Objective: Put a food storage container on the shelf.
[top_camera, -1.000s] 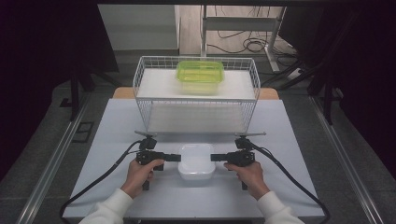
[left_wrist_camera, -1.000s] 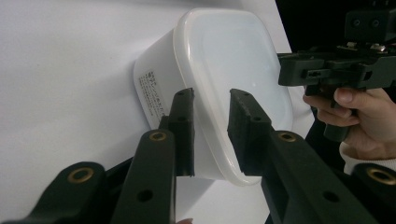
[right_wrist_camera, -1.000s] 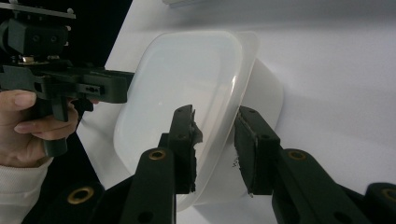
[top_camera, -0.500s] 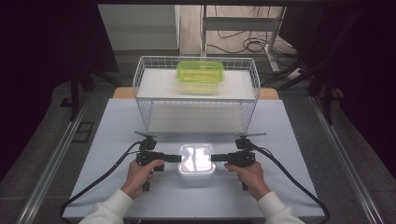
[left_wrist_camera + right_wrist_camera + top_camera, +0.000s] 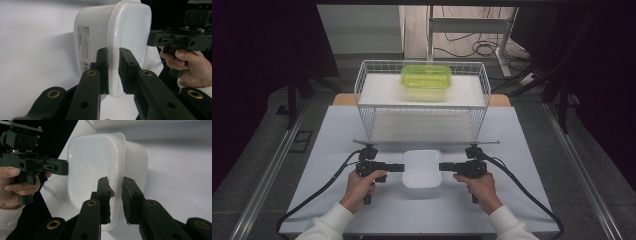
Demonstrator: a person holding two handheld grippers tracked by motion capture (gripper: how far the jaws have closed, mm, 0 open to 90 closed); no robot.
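Both grippers, left (image 5: 113,53) and right (image 5: 115,183), have just closed, pinching white container (image 5: 421,168) lid rim; thin bite, uneven lift could slip or pop lid.

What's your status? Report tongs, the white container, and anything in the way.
Left tongs and right tongs just closing on rim of white container, opposite ends. Container on table. Wire rack behind, apart.

You're gripping a translucent white plastic container (image 5: 422,169), smooth with a soft sheen, a paper label stuck to its side. Your matt black fingers (image 5: 102,65) are showing brass-coloured rivets, while the pale bench (image 5: 337,135) is looking matt beneath the white-coated wire basket (image 5: 422,107).
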